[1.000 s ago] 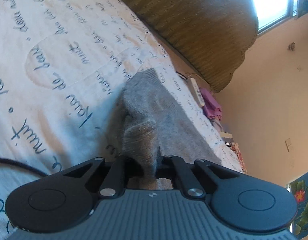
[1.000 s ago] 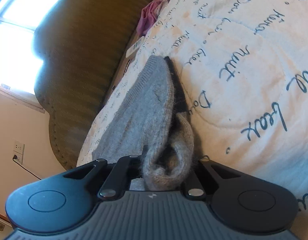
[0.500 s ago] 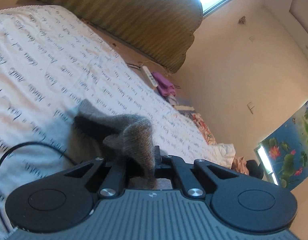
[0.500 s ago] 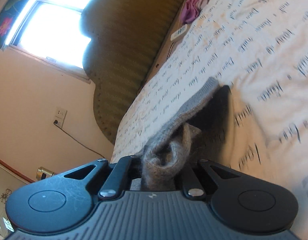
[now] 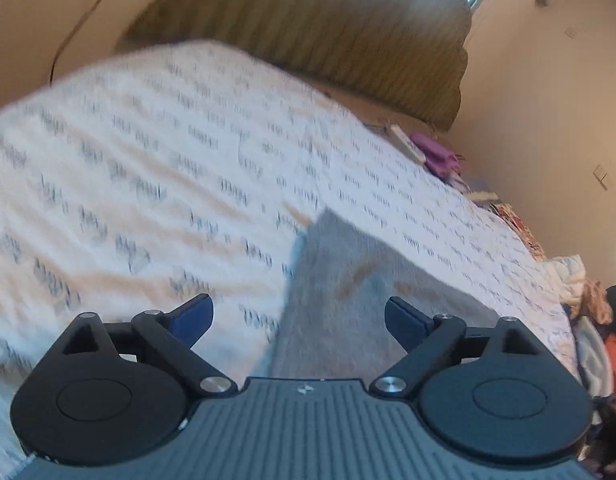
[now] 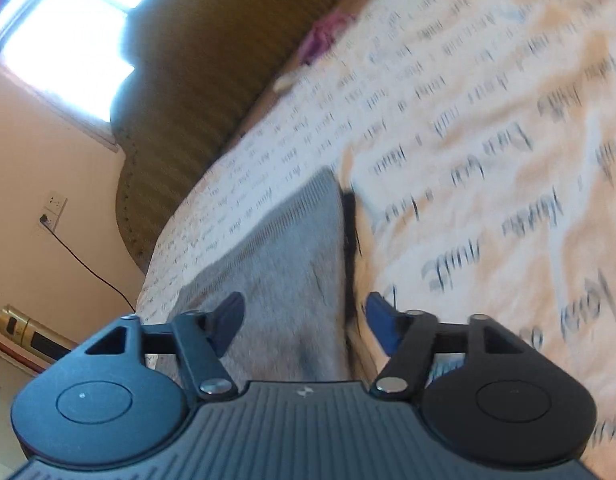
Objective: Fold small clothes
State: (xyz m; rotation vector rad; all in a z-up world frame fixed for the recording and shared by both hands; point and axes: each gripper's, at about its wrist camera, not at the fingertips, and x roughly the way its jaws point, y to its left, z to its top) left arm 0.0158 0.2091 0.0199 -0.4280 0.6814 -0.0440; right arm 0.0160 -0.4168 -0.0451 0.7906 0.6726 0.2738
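Since the earlier frames, both grippers have let go of the grey knit [image 5: 348, 280], which they were pinching and lifting; their jaws have just been opening and the knit is now lying flat on the bedspread [image 5: 147, 200].

In the left wrist view, the left gripper [image 5: 297, 316] is standing with its jaws wide apart, nothing between the pads. It is pointing down at the bed, and the knit is lying just ahead of it, a little to the right. The picture is blurring. The headboard [image 5: 328, 32] is rising behind the bed, and a purple cloth [image 5: 438, 154] is lying near the far edge.

In the right wrist view, the right gripper [image 6: 303, 320] is also released, its pads apart and not pressing anything. The knit [image 6: 283, 256] is lying right in front of it, near the bed's edge.
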